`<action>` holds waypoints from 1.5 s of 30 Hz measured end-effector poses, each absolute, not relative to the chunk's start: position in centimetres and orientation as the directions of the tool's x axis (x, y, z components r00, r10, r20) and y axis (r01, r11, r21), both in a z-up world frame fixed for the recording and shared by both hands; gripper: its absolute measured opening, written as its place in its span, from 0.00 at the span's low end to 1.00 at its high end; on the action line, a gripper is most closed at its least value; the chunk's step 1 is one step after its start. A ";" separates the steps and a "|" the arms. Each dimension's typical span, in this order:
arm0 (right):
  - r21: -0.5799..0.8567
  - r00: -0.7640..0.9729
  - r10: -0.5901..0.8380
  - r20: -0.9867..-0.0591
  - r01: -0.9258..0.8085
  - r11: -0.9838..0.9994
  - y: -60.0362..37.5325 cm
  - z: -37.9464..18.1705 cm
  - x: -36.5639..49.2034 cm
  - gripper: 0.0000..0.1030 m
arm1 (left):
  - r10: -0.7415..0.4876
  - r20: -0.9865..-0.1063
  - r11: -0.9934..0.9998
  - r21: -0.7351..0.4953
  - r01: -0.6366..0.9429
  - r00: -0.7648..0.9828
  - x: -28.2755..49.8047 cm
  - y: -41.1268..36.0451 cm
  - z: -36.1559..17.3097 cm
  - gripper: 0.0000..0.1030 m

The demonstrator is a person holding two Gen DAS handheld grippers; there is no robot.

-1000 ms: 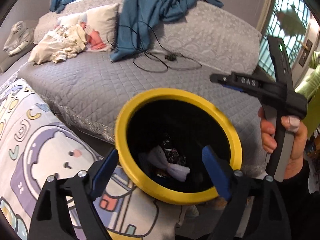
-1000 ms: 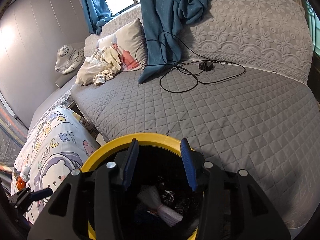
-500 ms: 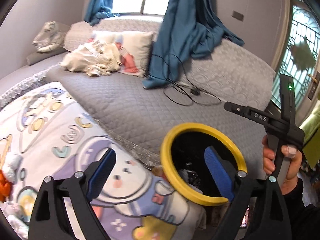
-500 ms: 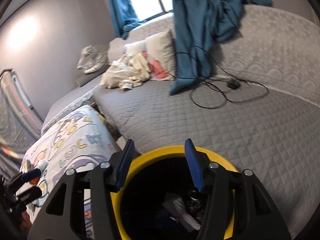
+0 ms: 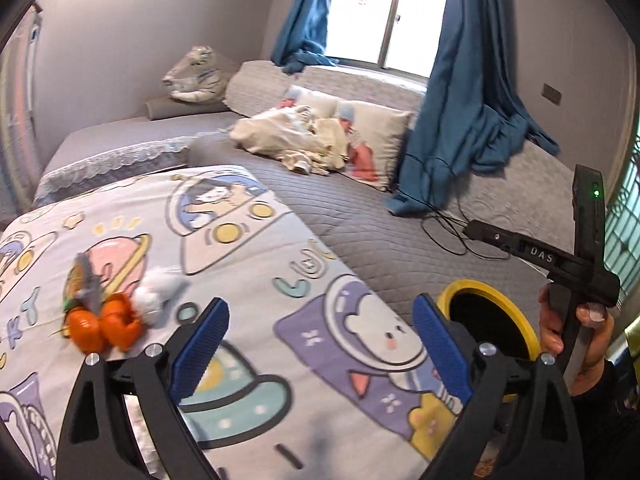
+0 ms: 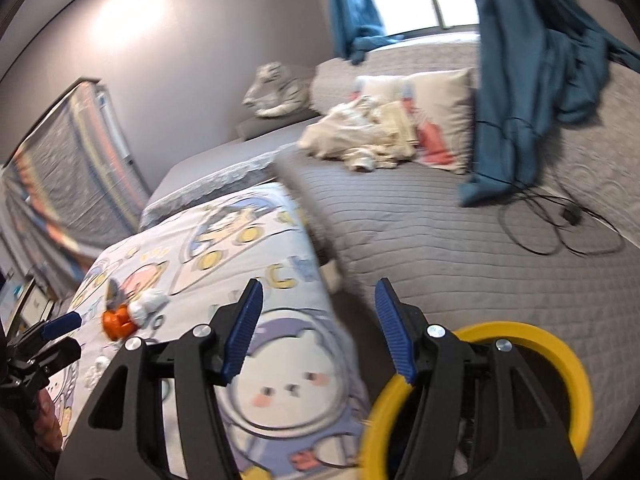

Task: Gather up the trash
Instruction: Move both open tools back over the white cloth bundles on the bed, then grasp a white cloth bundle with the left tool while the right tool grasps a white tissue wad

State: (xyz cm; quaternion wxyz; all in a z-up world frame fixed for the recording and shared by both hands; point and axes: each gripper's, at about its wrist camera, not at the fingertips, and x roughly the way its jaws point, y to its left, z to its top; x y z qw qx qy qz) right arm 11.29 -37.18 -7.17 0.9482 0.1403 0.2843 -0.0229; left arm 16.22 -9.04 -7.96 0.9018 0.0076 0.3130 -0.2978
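A pile of trash lies on the cartoon-print blanket: orange peel, a white crumpled tissue and a grey wrapper. It also shows in the right wrist view. The yellow-rimmed black bin stands at the right between blanket and grey bed; it also shows in the right wrist view. My left gripper is open and empty, above the blanket to the right of the trash. My right gripper is open and empty, near the bin's rim.
The grey quilted bed holds a black cable, a blue curtain end, a pillow and crumpled cream cloth. A plush tiger sits on the far mattress by the wall.
Both grippers have swung left and away from the bin, which now sits at the right edge. The blanket and the trash pile have come into view. Both stay open.
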 end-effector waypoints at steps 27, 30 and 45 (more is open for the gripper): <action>0.234 0.635 0.356 -0.686 -0.271 0.934 -15.0 -12.9 27.6 0.54 | -0.411 -0.640 0.911 -0.264 0.316 0.649 16.7 5.6 -15.3 0.88; 0.240 0.598 0.364 -0.714 -0.279 0.930 -13.7 -14.2 29.2 0.54 | -0.413 -0.652 0.910 -0.270 0.314 0.635 16.8 5.9 -16.0 0.88; 0.255 0.504 0.362 -0.784 -0.269 0.929 -10.7 -17.4 33.8 0.54 | -0.428 -0.714 0.899 -0.274 0.341 0.554 18.4 4.4 -18.5 0.76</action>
